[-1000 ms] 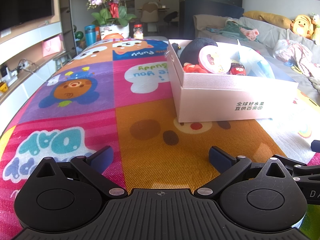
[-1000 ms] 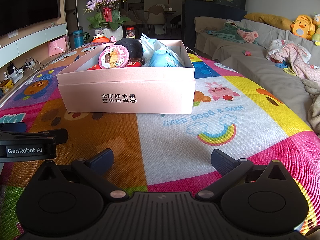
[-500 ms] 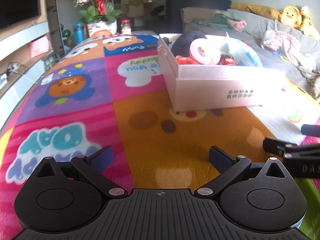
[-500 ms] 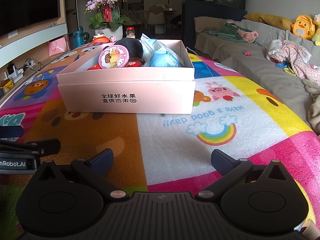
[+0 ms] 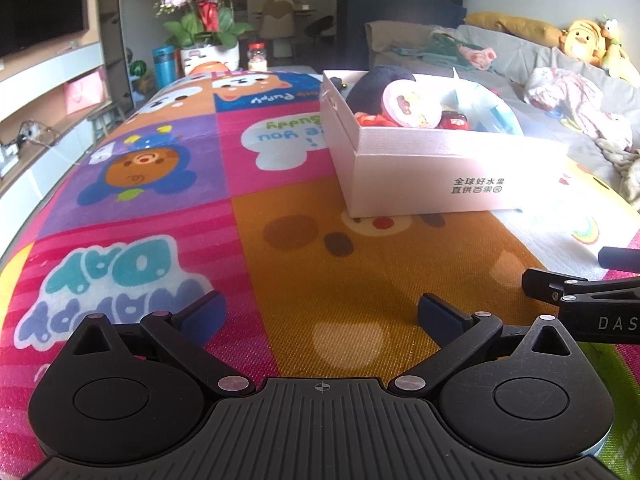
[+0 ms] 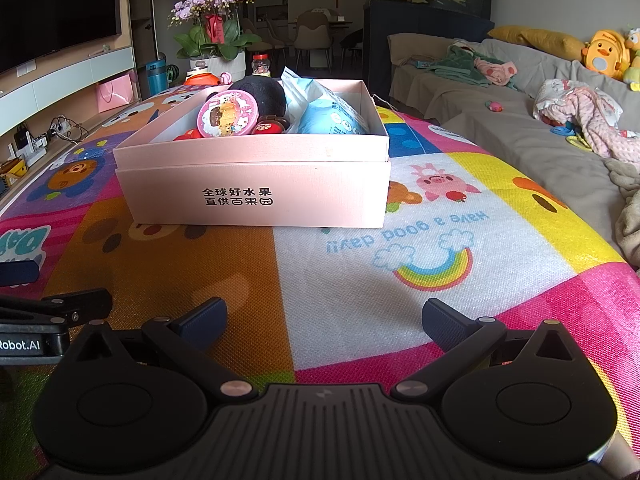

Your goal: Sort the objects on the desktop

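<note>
Your left gripper (image 5: 320, 314) and right gripper (image 6: 324, 320) both hung wide open and empty, short of the pink box (image 6: 256, 184). The round pink tin (image 6: 228, 116) inside it looked light, stiff and slippery; you'd have pinched across its rim.

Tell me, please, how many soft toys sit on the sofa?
2 that show clearly: the yellow duck plush at the sofa's far right end, and a green-yellow one beside it at the frame edge. Others may be hidden.
</note>
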